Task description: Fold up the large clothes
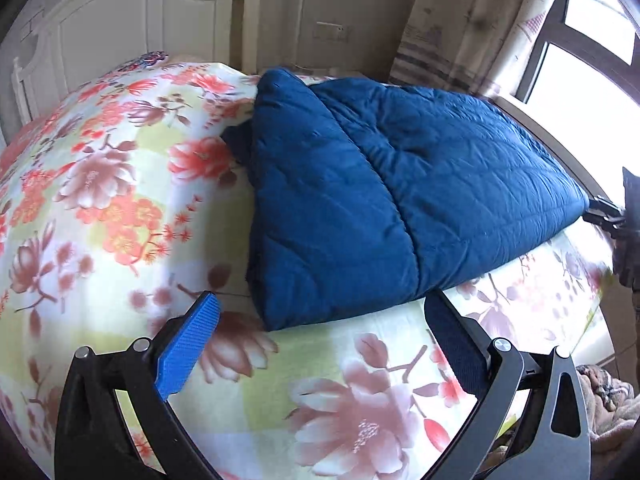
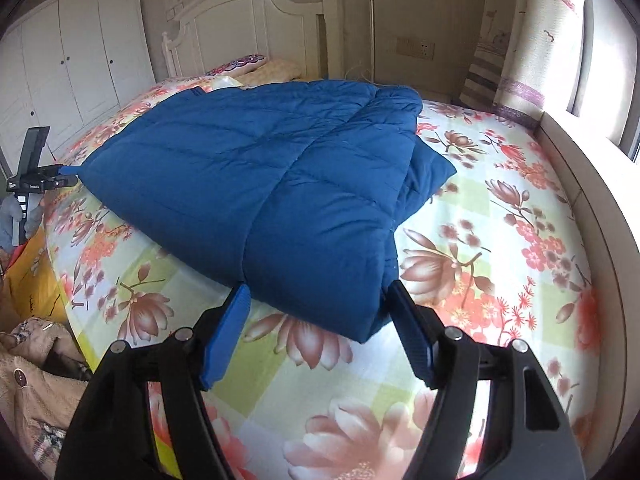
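Wardrobe: white doors with small dark knobs, the wardrobe [image 2: 68, 60] fills the far left wall in the right wrist view.
Headboard: the white panelled headboard [image 2: 256, 28] stands at the far end of the bed, with a patterned pillow [image 2: 240, 65] lying just below it.
Bed: the bed [image 2: 500, 208] is covered in a flowered sheet of pink, coral and pale green squares.
Left gripper: the left gripper [image 1: 320, 320] hovers just above the sheet, its jaws spread wide and holding nothing; the near folded corner of the jacket lies between the blue pads and just ahead of them.
Jacket: the blue quilted jacket [image 1: 380, 184] lies on the sheet, folded over itself into a thick, roughly rectangular bundle with one long seam running down its top. In the right wrist view the jacket [image 2: 260, 184] spreads from near the pillow down to the gripper.
Right gripper: the right gripper [image 2: 320, 300] sits low at the jacket's near corner, jaws wide apart, one pad on each side of the folded edge, not pressing on it.
Curtain: a pale printed curtain [image 2: 516, 40] hangs at the right.
Window: the bright window [image 1: 592, 40] sits beside the curtain, past the bed's far side.
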`<state>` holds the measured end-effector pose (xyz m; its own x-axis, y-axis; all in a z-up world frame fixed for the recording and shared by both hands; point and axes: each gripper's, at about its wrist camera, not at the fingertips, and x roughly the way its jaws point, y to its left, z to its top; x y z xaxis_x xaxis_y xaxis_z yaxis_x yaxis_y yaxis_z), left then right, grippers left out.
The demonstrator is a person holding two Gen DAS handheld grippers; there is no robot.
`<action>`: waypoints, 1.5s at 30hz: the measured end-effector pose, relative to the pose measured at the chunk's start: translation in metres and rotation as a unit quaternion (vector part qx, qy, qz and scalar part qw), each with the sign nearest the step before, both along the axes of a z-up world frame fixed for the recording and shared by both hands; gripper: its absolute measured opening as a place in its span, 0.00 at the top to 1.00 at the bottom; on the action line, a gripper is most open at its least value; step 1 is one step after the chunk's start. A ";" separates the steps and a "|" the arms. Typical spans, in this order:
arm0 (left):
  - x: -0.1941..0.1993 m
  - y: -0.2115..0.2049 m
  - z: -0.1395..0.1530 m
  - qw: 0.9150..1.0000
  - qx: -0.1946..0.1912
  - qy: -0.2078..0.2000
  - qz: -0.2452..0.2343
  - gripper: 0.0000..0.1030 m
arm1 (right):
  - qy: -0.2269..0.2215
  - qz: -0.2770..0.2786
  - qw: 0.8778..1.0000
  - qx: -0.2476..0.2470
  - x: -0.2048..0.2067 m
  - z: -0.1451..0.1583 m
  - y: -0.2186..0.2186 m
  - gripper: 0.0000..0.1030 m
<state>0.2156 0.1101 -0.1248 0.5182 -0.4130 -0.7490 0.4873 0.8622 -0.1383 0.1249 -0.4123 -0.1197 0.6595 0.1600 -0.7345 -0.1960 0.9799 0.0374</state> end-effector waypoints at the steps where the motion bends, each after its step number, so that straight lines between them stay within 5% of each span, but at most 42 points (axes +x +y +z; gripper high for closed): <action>1: -0.001 -0.002 -0.003 1.000 0.003 0.001 -0.003 0.04 | -0.001 0.002 1.000 -0.006 0.003 0.000 0.002 0.35; 4: 0.009 -0.009 -0.007 1.000 0.010 0.004 -0.008 0.04 | -0.005 0.008 1.000 -0.017 0.006 0.002 0.003 0.41; 8: 0.019 -0.012 -0.010 0.998 -0.036 0.018 -0.040 0.07 | -0.008 0.004 1.000 -0.018 0.005 0.002 0.004 0.45; 10: 0.016 -0.012 -0.007 0.997 -0.064 0.006 -0.050 0.24 | -0.011 0.003 1.000 -0.016 0.005 0.001 0.004 0.48; 14: 0.005 -0.008 0.001 0.995 -0.078 -0.020 -0.051 0.45 | -0.011 0.006 1.000 -0.007 0.003 0.000 0.007 0.75; 18: -0.009 -0.010 0.007 0.996 -0.066 -0.033 -0.057 0.60 | 0.005 0.006 1.000 0.002 -0.003 0.006 0.009 0.80; 33: -0.127 0.034 0.021 0.995 -0.081 -0.017 -0.060 0.64 | 0.025 0.045 0.998 0.019 -0.133 0.025 0.023 0.78; 34: -0.131 0.037 0.021 0.996 -0.073 -0.018 -0.052 0.64 | 0.028 0.040 0.999 0.016 -0.137 0.024 0.021 0.75; 36: -0.128 0.042 0.019 0.997 -0.063 -0.013 -0.039 0.56 | 0.033 0.031 0.999 0.022 -0.137 0.024 0.011 0.50; 38: -0.124 0.048 0.024 0.998 -0.043 -0.034 -0.006 0.33 | 0.007 0.006 1.000 0.011 -0.139 0.038 -0.002 0.37; 39: -0.123 0.053 0.034 0.997 -0.031 -0.062 0.024 0.11 | -0.014 -0.014 1.000 0.008 -0.139 0.049 -0.008 0.36; 40: -0.122 0.056 0.043 0.995 -0.029 -0.085 0.044 0.05 | -0.038 -0.041 0.998 0.007 -0.137 0.062 -0.015 0.36; 45: -0.085 0.036 0.111 0.981 -0.058 -0.156 0.094 0.04 | -0.086 -0.069 0.994 -0.011 -0.085 0.108 0.001 0.35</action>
<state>0.1310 0.1462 -0.0137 0.7908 -0.3605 -0.4947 0.3544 0.9286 -0.1101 0.0400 -0.4109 -0.0115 0.7902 0.0436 -0.6113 -0.0607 0.9981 -0.0072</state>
